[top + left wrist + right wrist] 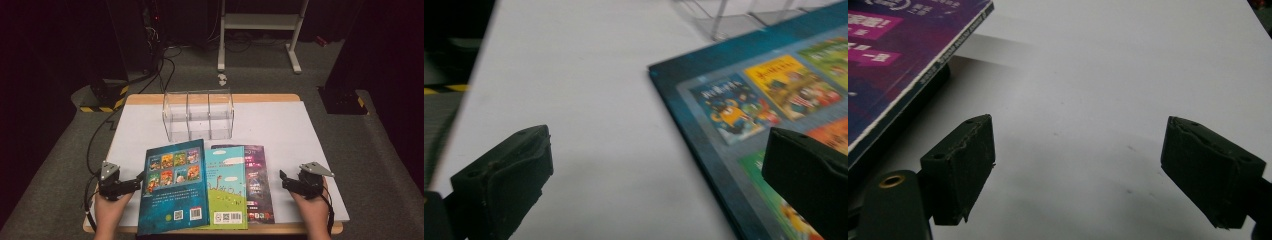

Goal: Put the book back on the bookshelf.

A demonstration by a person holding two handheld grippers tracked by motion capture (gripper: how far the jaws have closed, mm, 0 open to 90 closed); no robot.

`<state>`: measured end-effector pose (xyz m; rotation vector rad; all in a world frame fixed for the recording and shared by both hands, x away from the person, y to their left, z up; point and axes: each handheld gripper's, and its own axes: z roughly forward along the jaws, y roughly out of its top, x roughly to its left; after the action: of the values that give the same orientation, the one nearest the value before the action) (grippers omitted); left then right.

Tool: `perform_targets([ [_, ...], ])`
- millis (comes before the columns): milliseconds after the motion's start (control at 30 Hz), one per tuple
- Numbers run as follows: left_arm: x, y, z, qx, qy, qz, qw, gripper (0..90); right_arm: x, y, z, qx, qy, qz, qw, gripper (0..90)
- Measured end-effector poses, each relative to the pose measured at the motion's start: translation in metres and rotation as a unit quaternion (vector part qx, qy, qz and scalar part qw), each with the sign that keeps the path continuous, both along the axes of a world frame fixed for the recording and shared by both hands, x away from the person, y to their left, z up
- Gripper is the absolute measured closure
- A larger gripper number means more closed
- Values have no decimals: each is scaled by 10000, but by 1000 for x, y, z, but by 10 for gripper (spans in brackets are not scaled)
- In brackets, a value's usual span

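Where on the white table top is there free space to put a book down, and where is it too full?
The white table top is bare right of the clear organizer and purple book, up to the right gripper. A narrower bare strip runs left of the blue book. The front middle is crowded: blue book, green book and purple book overlap.

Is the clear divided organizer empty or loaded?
Empty: the clear organizer stands upright and all three compartments show only see-through walls; the books lie flat in front.

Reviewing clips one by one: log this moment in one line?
left gripper: open, at blue book edge | right gripper: open, beside purple book | green book: between | organizer: empty
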<state>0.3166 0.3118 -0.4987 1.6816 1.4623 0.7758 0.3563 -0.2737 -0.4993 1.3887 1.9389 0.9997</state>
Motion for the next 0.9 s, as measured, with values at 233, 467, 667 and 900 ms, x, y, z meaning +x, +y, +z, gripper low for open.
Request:
perform_targets([
  [233, 6, -11, 2, 103, 183, -372, 9991, 4, -6, -14, 7, 372, -127, -59, 9992, 98],
  [467, 6, -11, 2, -481, 234, -683, 9962, 3, -9, -10, 11, 246, -159, 73, 9995, 108],
  [667, 12, -7, -2, -514, 522, -1031, 9920, 3, -11, -5, 12, 152, -158, 71, 9997, 114],
  [900, 16, -3, -5, -425, 859, -1165, 9886, 4, -12, 17, 22, 151, -256, 157, 9994, 128],
])
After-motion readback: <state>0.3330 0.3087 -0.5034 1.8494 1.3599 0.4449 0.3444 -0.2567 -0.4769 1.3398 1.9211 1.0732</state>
